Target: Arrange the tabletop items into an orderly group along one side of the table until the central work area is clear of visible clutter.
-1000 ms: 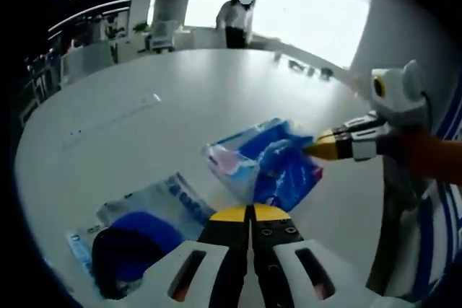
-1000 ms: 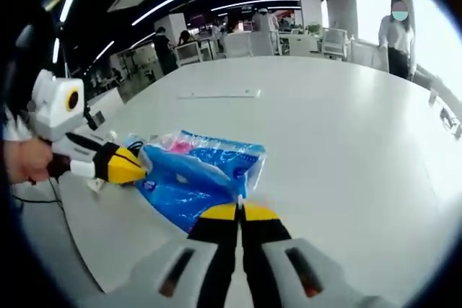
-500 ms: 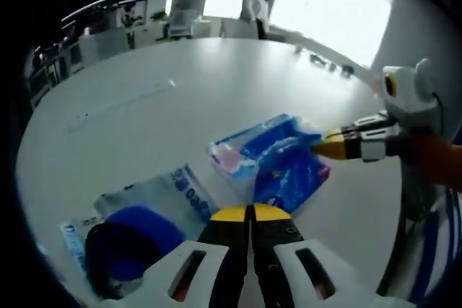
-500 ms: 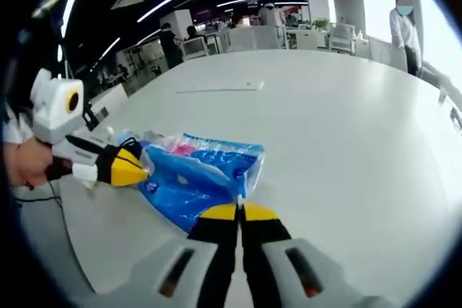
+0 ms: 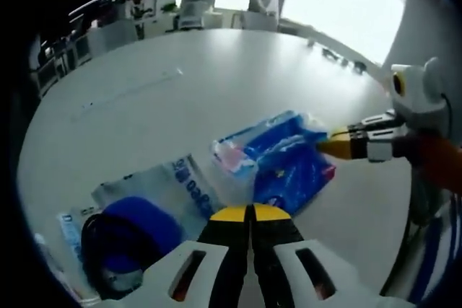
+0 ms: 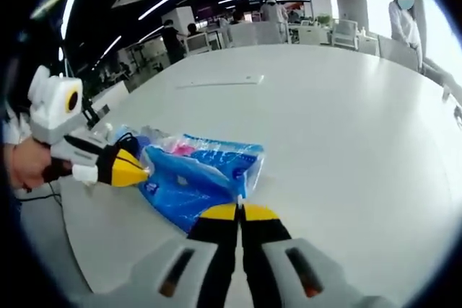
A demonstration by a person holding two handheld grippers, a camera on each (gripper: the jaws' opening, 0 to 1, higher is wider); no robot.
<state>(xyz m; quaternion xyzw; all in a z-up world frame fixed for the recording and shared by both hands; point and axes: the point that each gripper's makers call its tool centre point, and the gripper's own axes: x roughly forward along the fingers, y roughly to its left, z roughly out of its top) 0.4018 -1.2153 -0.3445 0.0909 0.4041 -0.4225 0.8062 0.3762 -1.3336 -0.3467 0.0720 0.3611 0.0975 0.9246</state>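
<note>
On the white desk [image 6: 346,120] in an open office, we pinch the blue packet [image 6: 198,174] at 2 opposite ends: right gripper [image 6: 238,210] and left gripper [image 5: 250,210], jaws pressed together, long axis spanning between them. A clear bag [image 5: 137,214] lies beside.

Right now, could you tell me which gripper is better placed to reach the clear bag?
Left: the clear bag lies just beside the left gripper, jaws shut, while the right gripper sits across the blue packet.
</note>
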